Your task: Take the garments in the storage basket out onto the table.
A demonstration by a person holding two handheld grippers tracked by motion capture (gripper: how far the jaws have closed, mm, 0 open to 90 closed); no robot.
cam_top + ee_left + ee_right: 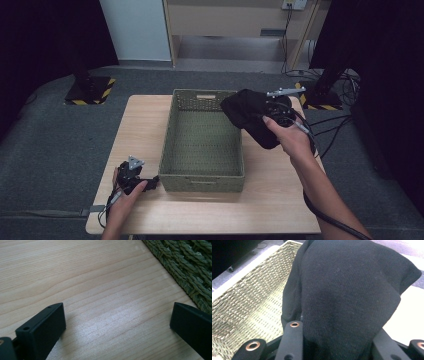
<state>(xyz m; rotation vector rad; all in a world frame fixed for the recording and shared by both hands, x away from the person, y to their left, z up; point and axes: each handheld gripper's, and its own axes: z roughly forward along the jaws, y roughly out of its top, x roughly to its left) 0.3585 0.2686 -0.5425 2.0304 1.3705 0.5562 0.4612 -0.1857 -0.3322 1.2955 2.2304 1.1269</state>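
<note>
One woven basket (202,177) is sitting mid-table (280,200); right gripper (278,111) is clamping one black cloth (248,112) over its rim; left gripper (131,176) is resting beside it, jaws spread wide.

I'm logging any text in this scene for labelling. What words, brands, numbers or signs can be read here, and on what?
None can be read.
The woven basket, black cloth and wooden table bear no text.
The yellow-black striped stand bases carry hazard stripes, no words.

Grey carpet (45,145), wooden cabinet (235,20)
</note>
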